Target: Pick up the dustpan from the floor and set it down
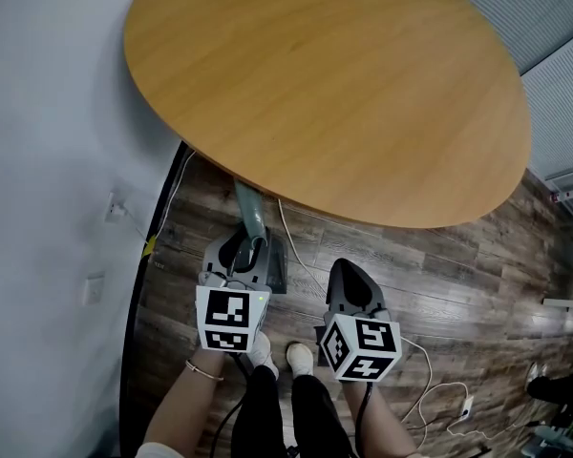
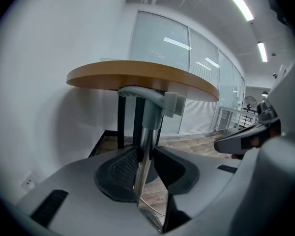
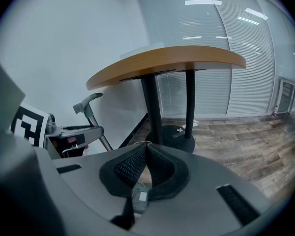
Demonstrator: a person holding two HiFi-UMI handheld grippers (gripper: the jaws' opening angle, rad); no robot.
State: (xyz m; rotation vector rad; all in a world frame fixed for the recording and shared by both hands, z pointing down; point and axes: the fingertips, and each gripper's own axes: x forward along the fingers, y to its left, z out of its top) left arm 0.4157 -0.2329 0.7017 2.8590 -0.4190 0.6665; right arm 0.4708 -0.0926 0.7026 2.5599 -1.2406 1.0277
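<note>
Jaws of left gripper [image 2: 146,150] on dustpan handle [image 2: 150,119], right gripper [image 3: 146,147] jaws together

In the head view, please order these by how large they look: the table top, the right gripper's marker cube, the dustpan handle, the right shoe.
1. table top
2. right gripper's marker cube, enlarged by its nearness to the camera
3. dustpan handle (visible part) and right shoe: they look about alike, so I do not rank them.
</note>
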